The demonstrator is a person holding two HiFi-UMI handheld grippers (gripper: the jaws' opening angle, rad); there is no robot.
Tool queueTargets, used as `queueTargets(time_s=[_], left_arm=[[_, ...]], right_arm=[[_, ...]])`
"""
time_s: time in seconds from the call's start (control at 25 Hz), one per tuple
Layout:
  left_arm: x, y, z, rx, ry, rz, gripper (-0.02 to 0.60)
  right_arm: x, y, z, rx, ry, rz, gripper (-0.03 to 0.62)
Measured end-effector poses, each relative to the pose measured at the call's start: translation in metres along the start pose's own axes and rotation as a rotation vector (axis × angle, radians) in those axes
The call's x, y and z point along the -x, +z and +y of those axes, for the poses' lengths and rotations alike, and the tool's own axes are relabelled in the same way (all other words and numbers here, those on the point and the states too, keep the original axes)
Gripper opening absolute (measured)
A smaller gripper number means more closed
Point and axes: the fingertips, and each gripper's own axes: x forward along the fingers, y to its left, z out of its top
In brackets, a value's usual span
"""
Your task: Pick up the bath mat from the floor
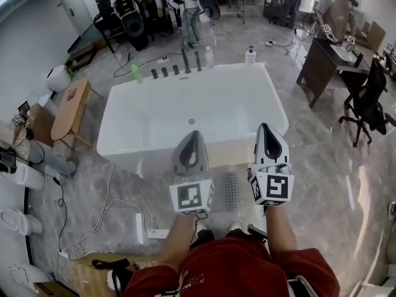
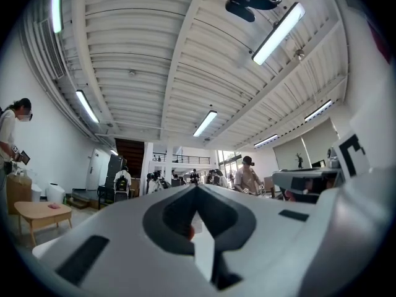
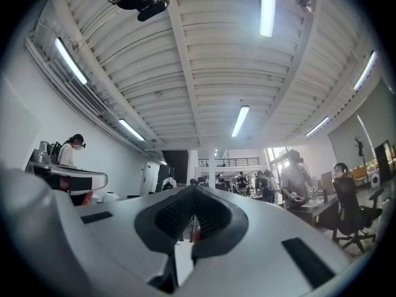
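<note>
Tub: white, empty, taps at its far rim.
Mat: grey, flat on the floor by the tub's near wall.
Left gripper: over the tub's near rim, jaws together, empty.
Right gripper: beside it, jaws together, empty.
Table: wooden, left of the tub.
Cables: loose on the floor, lower left.

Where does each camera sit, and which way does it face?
Head view: on the person's head, facing steeply down at the bathtub and grey mat; shows forearms, shorts, left tool, right tool.
Left gripper view: on the left tool, facing up at the ceiling; its shut jaws show.
Right gripper view: on the right tool, facing likewise; its shut jaws show.
Shared: both gripper views catch the ceiling lights and the head camera above.
</note>
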Motion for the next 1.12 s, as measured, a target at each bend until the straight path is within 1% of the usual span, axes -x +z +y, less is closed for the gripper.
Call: queueTargets(time_s=[0.16, 0.36, 0.72, 1.12], left_arm=[[0.001, -0.002, 0.009, 0.020, -0.006, -0.002, 0.014], [0.004, -0.010, 0.020, 0.029, -0.007, 0.015, 0.014], [0.010, -0.029, 0.026, 0.043, -0.026, 0.075, 0.014], [0.026, -0.073, 0.032, 0.051, 0.010, 0.164, 0.014]], right_arm=[[0.001, -0.001, 0.010, 0.022, -0.002, 0.011, 0.011], [-0.001, -0.007, 0.019, 0.028, -0.007, 0.027, 0.011], [0.001, -0.028, 0.034, 0.019, 0.004, 0.080, 0.011], [0.006, -0.068, 0.040, -0.003, 0.025, 0.157, 0.011]])
